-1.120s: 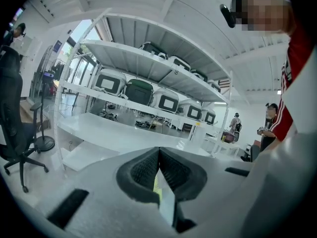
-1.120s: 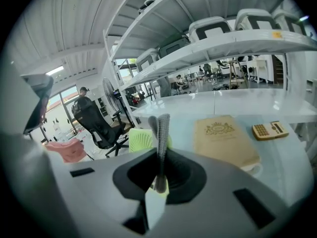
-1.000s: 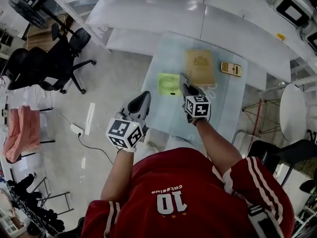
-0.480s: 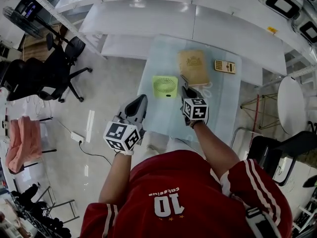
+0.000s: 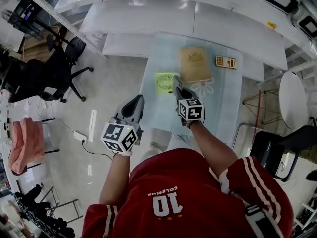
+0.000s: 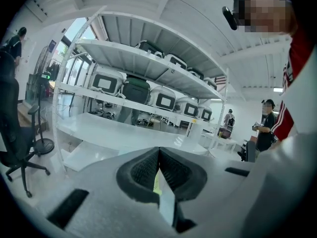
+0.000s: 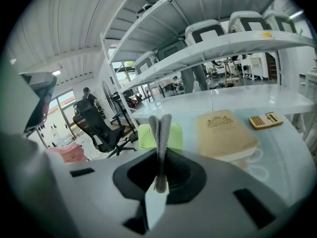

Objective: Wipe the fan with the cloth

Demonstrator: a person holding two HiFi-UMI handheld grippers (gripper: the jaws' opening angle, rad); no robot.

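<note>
The left tongs (image 6: 158,150) and right tongs (image 7: 161,119) are both pinched closed, empty. The fan (image 5: 166,82) sits just beyond the right tips. It's light plastic (probably skids), so steady its frame.

Small lime-green fan (image 5: 165,83): square body with rounded corners and a round grille. It seems to lie flat, grille up, on the glass table (image 5: 223,108) near the left edge, just left of the tan book (image 5: 194,63). A pale loop-patterned piece (image 5: 200,89) at the book's near edge may be the cloth; cannot tell.
</note>
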